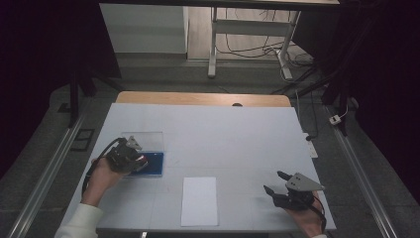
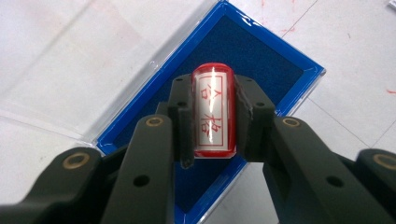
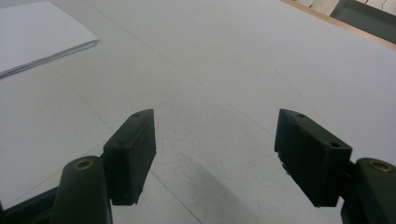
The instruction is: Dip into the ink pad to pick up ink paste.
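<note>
Presently the white tabletop (image 1: 237, 134) carries a sheet of white paper (image 1: 199, 201) near its near edge at centre, and a blue ink pad (image 2: 261, 60) with its clear lid folded open at the left. Left gripper (image 2: 212, 114): jaws closed on a red-and-white stamp (image 2: 212, 112), clamped by its two sides directly above the pad's dark blue felt. Right gripper (image 3: 215, 158): jaws wide apart, nothing between them, low over bare tabletop at the near right
</note>
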`<state>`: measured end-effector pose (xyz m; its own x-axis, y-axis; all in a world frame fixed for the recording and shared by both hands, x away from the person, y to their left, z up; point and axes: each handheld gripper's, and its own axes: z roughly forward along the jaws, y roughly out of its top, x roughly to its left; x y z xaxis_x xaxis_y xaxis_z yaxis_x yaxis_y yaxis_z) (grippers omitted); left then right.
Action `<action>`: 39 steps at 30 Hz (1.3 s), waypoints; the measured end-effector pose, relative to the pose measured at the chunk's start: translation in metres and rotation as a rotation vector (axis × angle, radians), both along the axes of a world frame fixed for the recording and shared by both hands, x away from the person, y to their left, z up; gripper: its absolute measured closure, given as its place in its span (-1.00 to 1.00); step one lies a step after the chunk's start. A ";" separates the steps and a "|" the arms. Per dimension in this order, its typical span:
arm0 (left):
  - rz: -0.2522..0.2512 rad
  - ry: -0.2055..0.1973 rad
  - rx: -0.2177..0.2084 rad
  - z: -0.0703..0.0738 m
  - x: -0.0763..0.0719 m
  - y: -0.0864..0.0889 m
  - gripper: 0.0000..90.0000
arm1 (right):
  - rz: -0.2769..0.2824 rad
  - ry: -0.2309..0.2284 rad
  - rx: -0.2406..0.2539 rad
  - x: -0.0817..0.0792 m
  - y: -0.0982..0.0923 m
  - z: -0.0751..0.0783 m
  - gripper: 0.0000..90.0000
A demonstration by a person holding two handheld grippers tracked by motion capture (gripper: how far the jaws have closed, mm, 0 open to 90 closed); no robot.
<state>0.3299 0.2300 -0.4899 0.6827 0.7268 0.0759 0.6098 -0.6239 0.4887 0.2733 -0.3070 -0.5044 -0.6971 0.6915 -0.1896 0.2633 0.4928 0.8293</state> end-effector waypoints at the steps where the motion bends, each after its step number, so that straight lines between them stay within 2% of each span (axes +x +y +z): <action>1: 0.000 0.000 0.001 0.000 0.000 0.000 0.58 | -0.004 -0.004 -0.004 0.000 0.000 0.000 -0.36; 8: -0.009 -0.009 0.043 0.004 0.000 -0.006 0.57 | -0.001 -0.001 -0.002 0.000 0.000 0.000 -0.36; 9: -0.014 -0.014 0.036 0.006 0.000 -0.005 0.57 | 0.000 -0.004 0.002 0.000 0.000 -0.001 -0.36; 13: -0.015 0.006 -0.024 0.006 0.002 0.004 0.57 | -0.003 0.004 0.000 0.001 -0.002 -0.002 -0.36; 16: 0.001 -0.024 -0.007 0.008 0.001 0.004 0.57 | -0.005 0.002 0.002 0.001 -0.002 -0.002 -0.36; 17: 0.003 -0.030 -0.019 0.011 0.001 0.005 0.57 | -0.008 0.003 -0.002 0.000 -0.002 -0.001 -0.36; 20: 0.011 -0.064 -0.099 0.022 -0.003 0.012 0.57 | -0.008 0.004 -0.001 0.000 -0.003 -0.002 -0.36; 24: 0.015 -0.087 -0.160 0.032 -0.007 0.017 0.57 | -0.011 0.003 0.003 0.000 -0.004 -0.002 -0.36; 28: 0.011 -0.097 -0.174 0.036 -0.009 0.018 0.56 | -0.012 0.004 0.001 0.000 -0.004 -0.002 -0.36; 39: -0.025 -0.103 -0.257 0.043 -0.013 0.016 0.56 | -0.019 0.006 -0.005 0.000 -0.005 -0.003 -0.36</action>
